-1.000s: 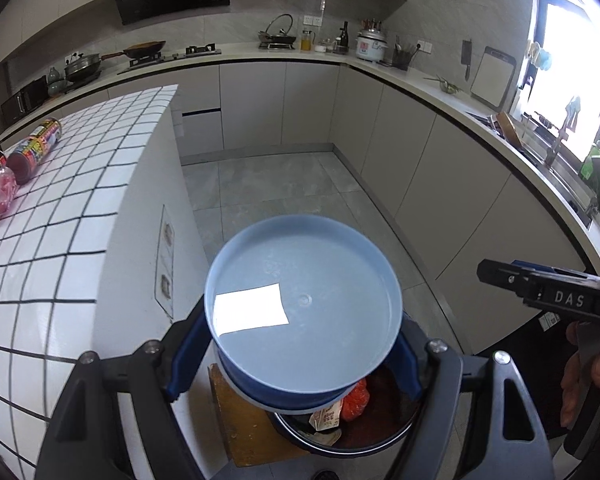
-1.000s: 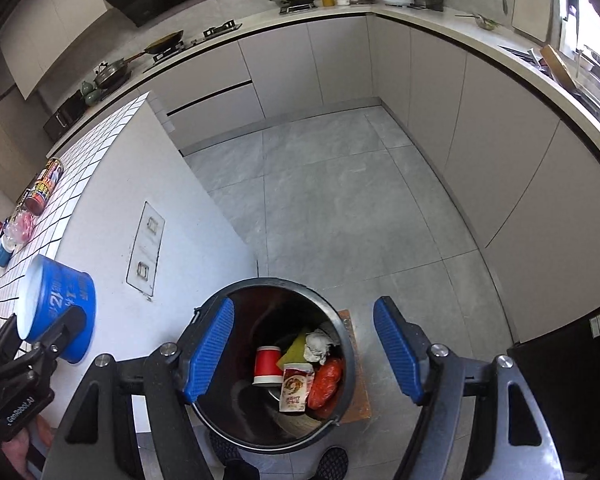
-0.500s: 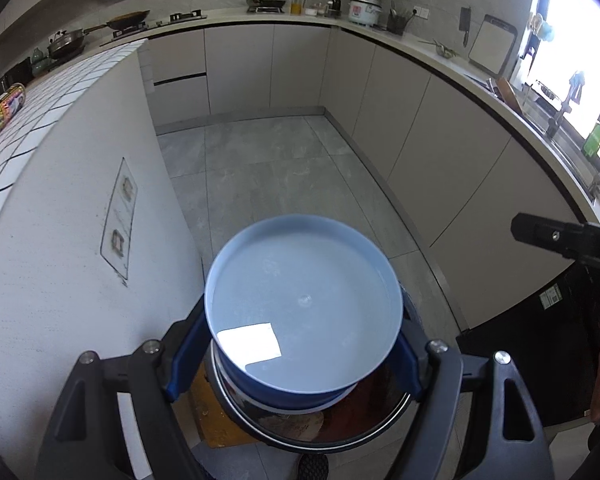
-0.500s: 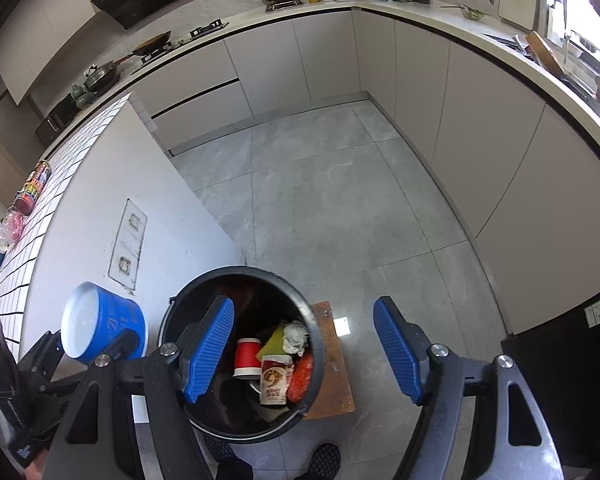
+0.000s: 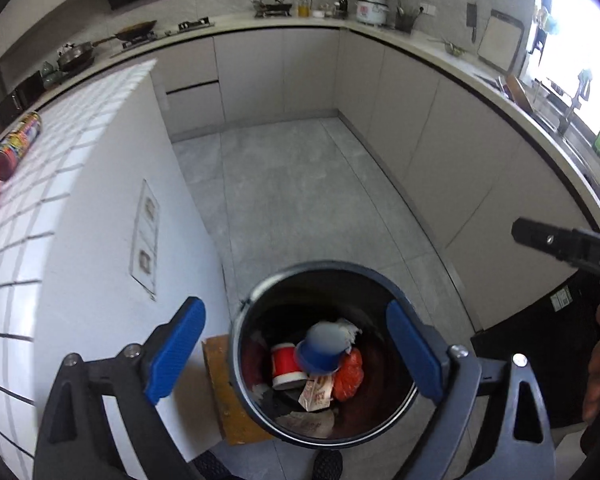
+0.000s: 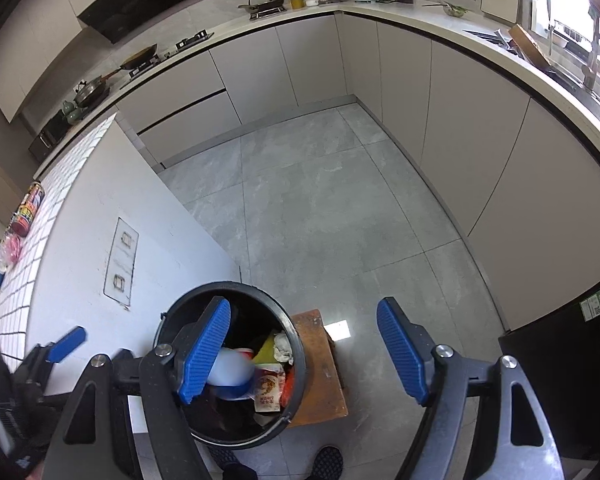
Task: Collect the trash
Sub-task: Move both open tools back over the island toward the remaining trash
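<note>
Item: your left gripper (image 5: 296, 350), lower centre of the left wrist view, blue-padded fingers spread wide and opening further, nothing pinched between them; it hangs directly above the round black trash bin (image 5: 256, 408)

Item: blue cylindrical tub with a pale bottom (image 5: 324, 346), blurred, inside the bin mouth at lower centre, free of both pads, above the other rubbish; in the right wrist view the same tub (image 6: 230, 372) shows pale just behind your left blue pad

Item: bin contents: a red and white paper cup (image 5: 286, 368) lying left of the tub, a red crumpled wrapper (image 5: 350, 376) to its right, a printed carton (image 5: 318, 390) below, white crumpled paper (image 6: 282, 346) near the far rim

Item: your right gripper (image 6: 304, 354), lower centre of the right wrist view, jaws parted and widening, empty; its left pad overlaps the bin opening, its right pad sits over grey floor tile

Item: brown wooden board (image 6: 320, 364) on the floor, under and to the right of the bin

Item: white tiled island counter (image 5: 40, 208), left side of the frame, carrying a colourful printed can (image 5: 18, 140) lying on its side at the far left edge

Item: your shoes (image 6: 326, 462), bottom edge, just below the bin
</note>
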Demonstrator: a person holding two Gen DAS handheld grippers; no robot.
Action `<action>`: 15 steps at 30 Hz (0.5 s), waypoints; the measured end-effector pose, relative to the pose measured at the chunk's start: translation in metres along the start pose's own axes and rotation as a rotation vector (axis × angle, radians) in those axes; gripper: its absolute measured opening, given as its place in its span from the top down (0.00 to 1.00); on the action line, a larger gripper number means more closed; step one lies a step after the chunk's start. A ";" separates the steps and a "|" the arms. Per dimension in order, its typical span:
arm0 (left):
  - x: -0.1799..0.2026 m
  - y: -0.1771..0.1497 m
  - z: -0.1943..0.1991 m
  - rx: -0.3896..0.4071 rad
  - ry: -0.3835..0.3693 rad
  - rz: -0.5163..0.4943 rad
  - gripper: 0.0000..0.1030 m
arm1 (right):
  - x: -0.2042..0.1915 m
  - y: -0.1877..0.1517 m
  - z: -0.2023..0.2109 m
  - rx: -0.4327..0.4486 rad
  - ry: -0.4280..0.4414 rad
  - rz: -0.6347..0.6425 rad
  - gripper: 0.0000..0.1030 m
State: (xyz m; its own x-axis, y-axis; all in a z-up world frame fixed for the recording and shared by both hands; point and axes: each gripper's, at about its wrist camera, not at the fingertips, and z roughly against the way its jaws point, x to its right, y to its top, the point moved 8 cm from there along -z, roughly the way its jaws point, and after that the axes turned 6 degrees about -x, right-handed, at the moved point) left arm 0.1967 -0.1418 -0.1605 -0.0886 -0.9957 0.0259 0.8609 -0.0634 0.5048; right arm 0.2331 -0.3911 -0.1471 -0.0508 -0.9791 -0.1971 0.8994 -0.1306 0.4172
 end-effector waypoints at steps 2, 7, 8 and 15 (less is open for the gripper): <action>-0.011 0.006 0.013 0.034 0.017 0.014 0.04 | -0.008 0.003 0.000 0.003 0.021 0.002 0.24; -0.048 0.017 0.038 0.072 0.043 0.038 0.00 | -0.033 0.012 0.002 0.025 0.020 0.006 0.01; -0.059 0.017 0.044 0.077 0.053 0.049 0.00 | -0.040 0.014 0.002 0.028 0.023 0.003 0.00; -0.141 0.006 0.068 0.108 0.129 0.163 0.00 | -0.103 0.024 0.003 0.025 0.104 0.044 0.00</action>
State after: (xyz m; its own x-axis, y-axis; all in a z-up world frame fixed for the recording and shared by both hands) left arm 0.1806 0.0026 -0.1025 0.1177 -0.9930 0.0076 0.7996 0.0993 0.5923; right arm 0.2591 -0.2934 -0.1142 0.0346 -0.9626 -0.2685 0.8885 -0.0934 0.4493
